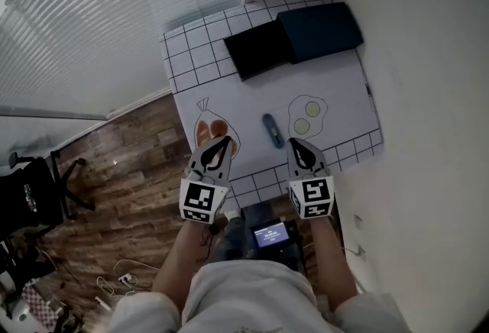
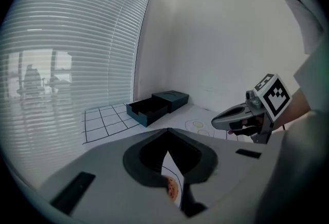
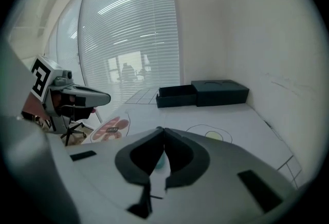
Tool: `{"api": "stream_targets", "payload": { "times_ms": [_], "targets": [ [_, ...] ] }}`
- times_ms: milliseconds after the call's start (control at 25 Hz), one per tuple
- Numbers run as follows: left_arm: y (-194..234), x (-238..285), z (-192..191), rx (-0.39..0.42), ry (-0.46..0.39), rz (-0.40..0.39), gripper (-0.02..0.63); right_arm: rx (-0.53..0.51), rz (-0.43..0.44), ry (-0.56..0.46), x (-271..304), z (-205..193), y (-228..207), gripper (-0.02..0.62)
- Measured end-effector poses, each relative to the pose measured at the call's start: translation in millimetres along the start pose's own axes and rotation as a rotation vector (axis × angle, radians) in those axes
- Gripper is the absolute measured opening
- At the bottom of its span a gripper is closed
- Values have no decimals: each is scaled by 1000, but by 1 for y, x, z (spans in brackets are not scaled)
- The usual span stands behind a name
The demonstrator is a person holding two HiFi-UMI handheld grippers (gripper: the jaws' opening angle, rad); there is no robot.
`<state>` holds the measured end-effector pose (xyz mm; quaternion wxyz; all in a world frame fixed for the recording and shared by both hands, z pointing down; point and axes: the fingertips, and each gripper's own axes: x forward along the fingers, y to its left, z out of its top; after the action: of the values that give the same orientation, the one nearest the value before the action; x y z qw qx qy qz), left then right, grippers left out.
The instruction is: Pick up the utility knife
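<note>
A utility knife lies untouched on a white mat printed with grid lines and drawings. A person stands over it holding a gripper in each hand. The left gripper hangs to the knife's left, above a drawing of a bag with orange shapes inside. The right gripper is just to the knife's right and slightly nearer the person. Neither touches the knife. Both grippers have their jaw tips pressed together and nothing between them (each gripper's own view shows the same closed point). A fried-egg drawing sits just right of the knife. Beyond the knife, at the mat's far end, rests a dark box with its drawer pulled out.
</note>
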<state>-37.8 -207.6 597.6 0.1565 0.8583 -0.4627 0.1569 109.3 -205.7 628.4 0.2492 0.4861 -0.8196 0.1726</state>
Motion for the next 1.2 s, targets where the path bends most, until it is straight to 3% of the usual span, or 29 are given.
{"api": "stream_targets", "payload": {
  "times_ms": [480,880,1200],
  "targets": [
    [3,26,-17,11,54,-10,8,-16,18,76,32,-19,-3,8],
    [3,24,-33,-16,83,-21,8,-4,91,198,63,-41,15,193],
    [4,24,-42,-25,100,-25,8,-92,63,302,73,-50,19,172]
  ]
}}
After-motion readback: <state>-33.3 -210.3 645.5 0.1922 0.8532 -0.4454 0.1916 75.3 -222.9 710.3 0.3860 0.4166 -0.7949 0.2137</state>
